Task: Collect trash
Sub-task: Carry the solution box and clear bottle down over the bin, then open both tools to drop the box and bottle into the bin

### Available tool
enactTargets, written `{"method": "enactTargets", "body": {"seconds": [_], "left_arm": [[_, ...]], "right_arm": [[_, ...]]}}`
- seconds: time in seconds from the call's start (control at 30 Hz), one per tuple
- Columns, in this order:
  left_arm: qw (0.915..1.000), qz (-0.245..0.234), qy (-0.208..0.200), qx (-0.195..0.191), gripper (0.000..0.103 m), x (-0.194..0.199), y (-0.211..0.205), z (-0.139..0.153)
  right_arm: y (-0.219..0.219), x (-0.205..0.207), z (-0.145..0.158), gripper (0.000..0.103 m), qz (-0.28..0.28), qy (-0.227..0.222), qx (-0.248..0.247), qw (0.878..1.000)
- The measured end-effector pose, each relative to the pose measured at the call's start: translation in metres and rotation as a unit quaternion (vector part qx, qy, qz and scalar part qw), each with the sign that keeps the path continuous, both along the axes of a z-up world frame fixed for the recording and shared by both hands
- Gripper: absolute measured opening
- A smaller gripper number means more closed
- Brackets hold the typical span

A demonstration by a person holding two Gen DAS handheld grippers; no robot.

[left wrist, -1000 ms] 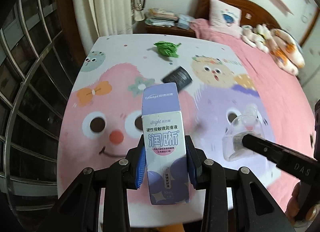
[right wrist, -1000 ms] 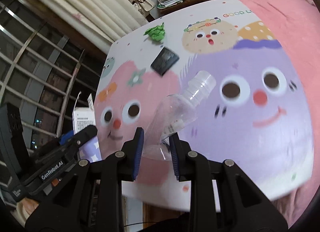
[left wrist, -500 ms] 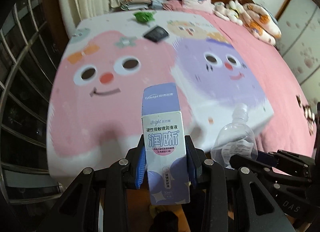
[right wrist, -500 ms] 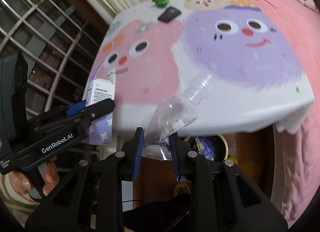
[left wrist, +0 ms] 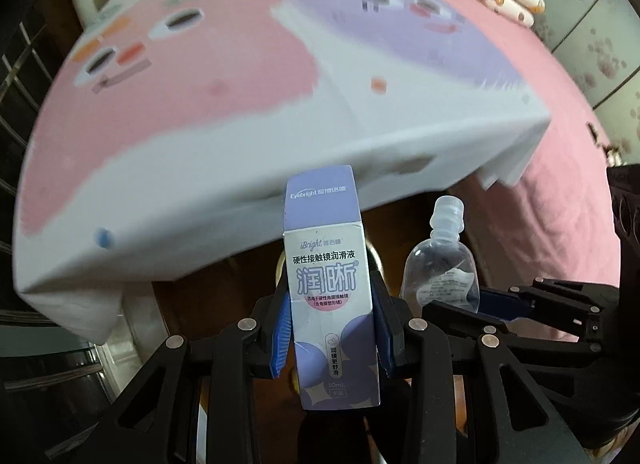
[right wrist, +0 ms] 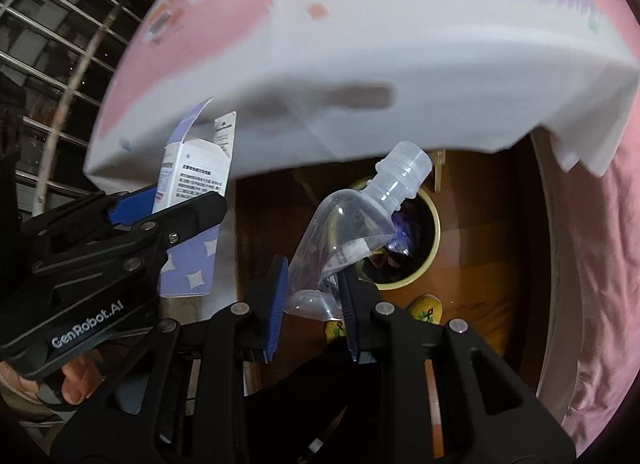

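The biggest thing here is the tabletop (left wrist: 248, 112), covered with a cloth that has pink and purple cartoon faces on it. Its front edge hangs over me now, because both my hands are down below it. Beside the tabletop is a bed (left wrist: 568, 136) with a pink cover.

Under the front edge, on the brown floor, stands a round bin (right wrist: 434, 224) with a yellow rim. Some dark and purple rubbish is already inside it.

My left hand-held gripper (left wrist: 331, 328) is squeezed tight on a little purple and white box (left wrist: 326, 280). The box stands up straight between the blue pads, with its top flap open.

My right hand-held gripper (right wrist: 314, 292) is squeezed on the bottom of a small clear bottle (right wrist: 352, 232). The bottle is tilted, and its neck points over the bin.

I think I am at the dropping step. I have picked up two bits of trash and carried them off the tabletop. Next I need to hold each one right over the bin's mouth and let go, so nothing lands on the floor. The box looks further from the bin than the bottle.
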State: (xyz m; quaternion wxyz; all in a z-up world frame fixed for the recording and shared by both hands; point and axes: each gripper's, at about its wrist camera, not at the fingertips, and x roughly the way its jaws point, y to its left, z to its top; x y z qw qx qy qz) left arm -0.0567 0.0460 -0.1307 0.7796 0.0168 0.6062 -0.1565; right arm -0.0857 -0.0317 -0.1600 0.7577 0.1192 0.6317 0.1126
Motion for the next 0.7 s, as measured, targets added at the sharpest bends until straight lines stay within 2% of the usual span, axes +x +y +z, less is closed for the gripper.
{"method": "enactTargets", "body": {"seconds": [0.33,0.37,0.43,0.5,0.53,0.57,0.6,0.7], "left_arm": [[0.9990,0.011,0.042,0.009,0.036,0.023,-0.020,-0.134],[0.9989,0.014,0.044,0.011,0.039,0.026,-0.020,-0.143],[0.9986,0.017,0.050,0.006,0.052,0.031,-0.021,-0.163],[0.9988,0.022,0.044,0.005,0.078,0.034,-0.021,-0.176],[0.9989,0.024,0.040,0.005,0.082,0.036,-0.021,-0.181],[0.9990,0.025,0.038,0.006,0.087,0.036,-0.021,-0.185],[0.9990,0.026,0.035,0.011,0.087,0.037,-0.021,-0.190],[0.9987,0.034,0.026,0.028,0.087,0.039,-0.021,-0.201]], "right_arm": [[-0.029,0.018,-0.164,0.023,0.005,0.053,0.003,0.999],[-0.031,0.022,-0.178,0.024,0.005,0.055,0.004,0.998],[-0.034,0.028,-0.200,0.024,0.002,0.057,0.003,0.998],[-0.038,0.033,-0.219,0.029,0.003,0.062,0.002,0.998],[-0.040,0.035,-0.227,0.033,0.003,0.062,-0.002,0.998],[-0.041,0.037,-0.234,0.045,0.006,0.060,-0.003,0.998],[-0.041,0.039,-0.239,0.052,0.008,0.058,-0.005,0.998],[-0.045,0.042,-0.246,0.052,0.011,0.050,-0.013,0.999]]}}
